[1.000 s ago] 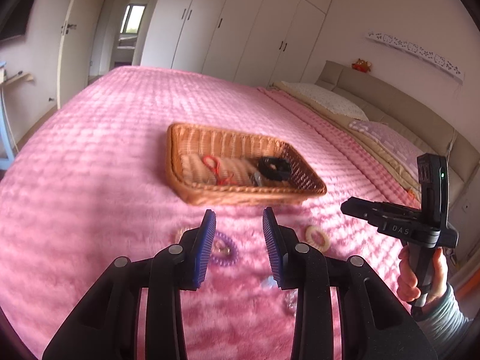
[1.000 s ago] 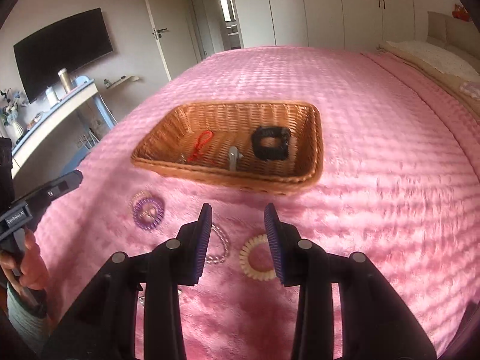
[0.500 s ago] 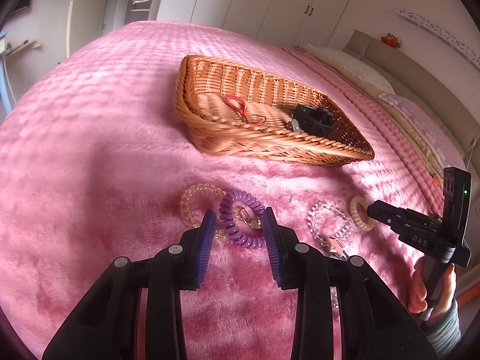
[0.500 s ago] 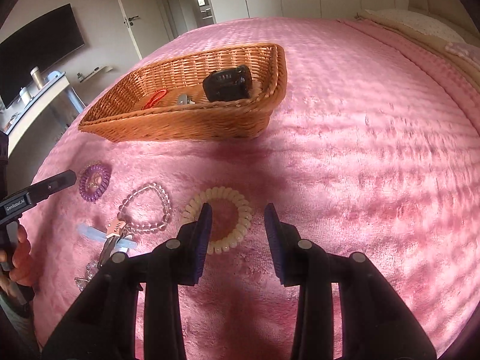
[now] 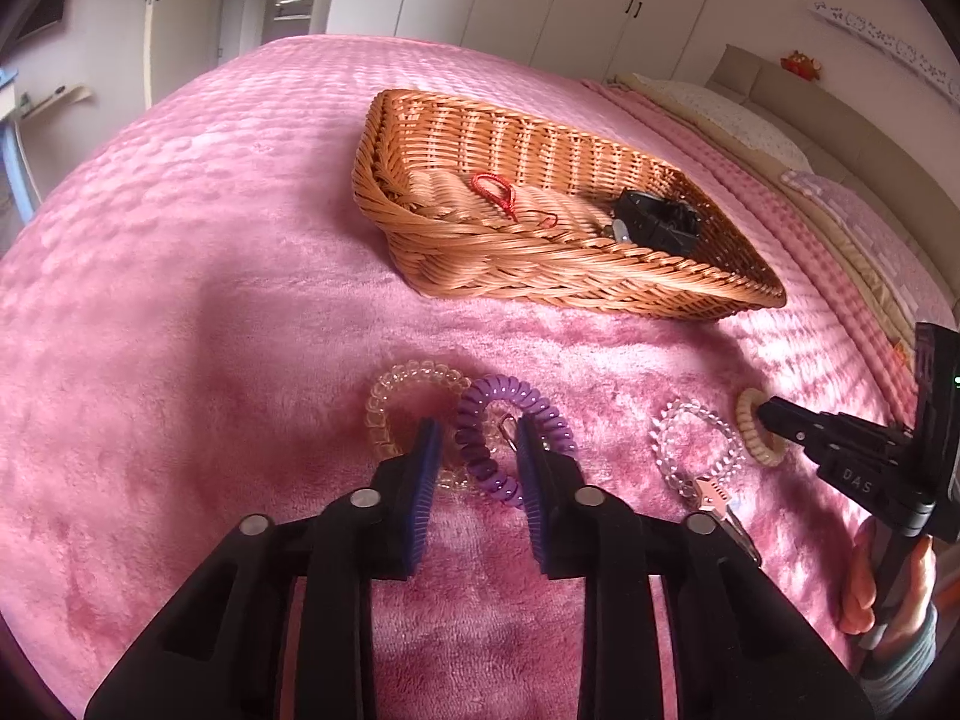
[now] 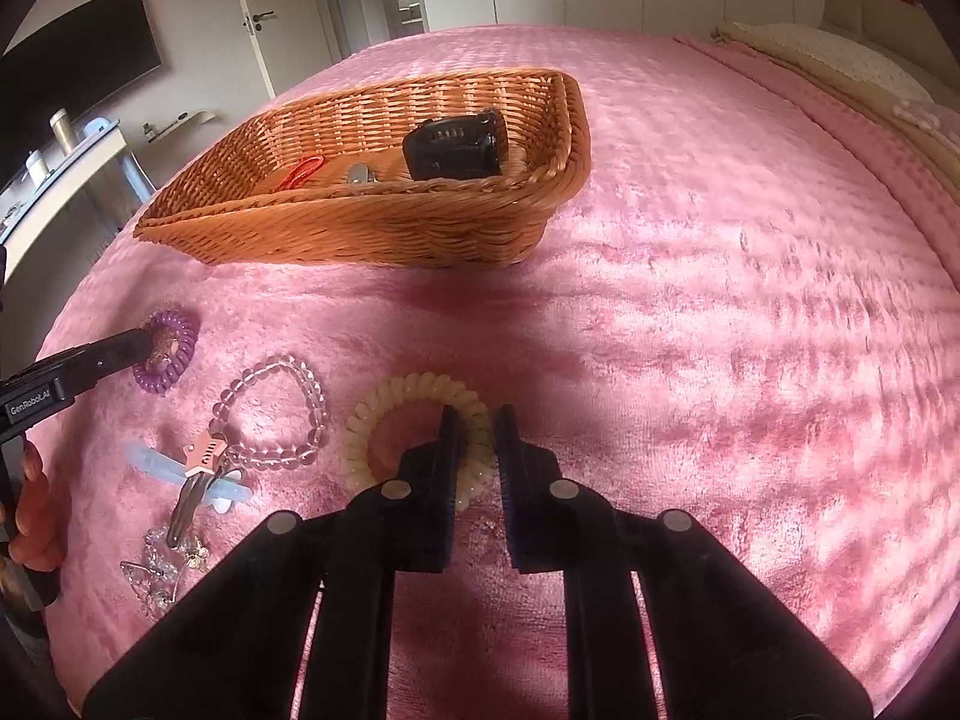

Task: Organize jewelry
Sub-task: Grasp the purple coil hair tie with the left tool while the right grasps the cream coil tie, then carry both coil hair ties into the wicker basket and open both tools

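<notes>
While your jaws have just been closing, your left gripper (image 5: 477, 447) pinches the purple coil band (image 5: 510, 438) on the bedspread (image 5: 180, 300); your right gripper (image 6: 477, 438) nips the cream coil band's (image 6: 414, 396) near edge

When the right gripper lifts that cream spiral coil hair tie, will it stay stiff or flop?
The cream spiral coil hair tie probably stretches and sags, since its loops look soft. It seems light. Pinched on one side by the right gripper, it would likely dangle, not slip.
</notes>
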Demonstrator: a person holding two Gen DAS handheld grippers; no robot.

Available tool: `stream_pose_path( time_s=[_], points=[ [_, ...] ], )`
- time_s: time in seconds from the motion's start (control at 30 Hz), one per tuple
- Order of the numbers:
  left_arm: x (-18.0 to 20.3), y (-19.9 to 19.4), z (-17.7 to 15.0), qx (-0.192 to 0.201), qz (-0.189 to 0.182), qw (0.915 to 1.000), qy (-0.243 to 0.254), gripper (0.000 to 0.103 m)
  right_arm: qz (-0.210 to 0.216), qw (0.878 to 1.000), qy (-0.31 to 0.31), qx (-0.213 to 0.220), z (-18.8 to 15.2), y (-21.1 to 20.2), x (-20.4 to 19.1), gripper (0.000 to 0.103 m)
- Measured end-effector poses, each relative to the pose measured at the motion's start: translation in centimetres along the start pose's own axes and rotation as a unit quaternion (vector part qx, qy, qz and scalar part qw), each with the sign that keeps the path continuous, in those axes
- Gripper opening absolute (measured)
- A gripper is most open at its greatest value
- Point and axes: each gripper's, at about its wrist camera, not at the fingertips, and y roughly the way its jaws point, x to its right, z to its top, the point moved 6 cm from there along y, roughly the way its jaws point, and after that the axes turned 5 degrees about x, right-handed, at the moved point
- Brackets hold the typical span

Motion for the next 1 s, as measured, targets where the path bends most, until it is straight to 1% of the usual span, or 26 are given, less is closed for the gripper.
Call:
stream_pose_path(
  time_s=[0.03, 0.07, 0.23, 0.4, 0.7, 0.83, 1.0],
  points=[
    [-0.1, 0.1, 0.0, -0.002, 0.002, 1.0, 0.0, 0.015, -0.001, 1.0, -0.002, 0.001, 0.0, 0.0, -0.1, 0.011],
    [-0.1, 0.1, 0.0, -0.002, 0.002, 1.0, -0.001, 0.013, -0.001, 1.0, -0.003, 0.001, 0.0, 0.0, -0.1, 0.011],
    [-0.1, -0.1, -0.1, 0.003, -0.002, 1.0, 0.002, 0.009, 0.006, 1.0, -0.007, 0.006, -0.1, -0.2, -0.4, 0.01],
    [0.8, -1.6, -0.2, 0.027, -0.015, 0.9994, 0.015, 0.009, 0.013, 1.0, -0.011, 0.019, -0.3, -1.2, -0.6, 0.01],
    [2.1, -4.9, 0.0, 0.061, -0.049, 0.9969, 0.011, 0.008, 0.034, 0.998, 0.0, 0.044, -0.2, -4.5, -1.2, 0.01],
    [2.7, -6.9, 1.3, 0.086, -0.059, 0.9945, 0.012, 0.008, 0.049, 0.997, -0.002, 0.067, 1.1, -6.9, -2.1, 0.01],
    [4.0, -9.2, 4.2, 0.123, -0.068, 0.9898, 0.025, 0.008, 0.07, 0.991, -0.005, 0.11, 5.1, -10.1, -3.5, 0.01]
  ],
)
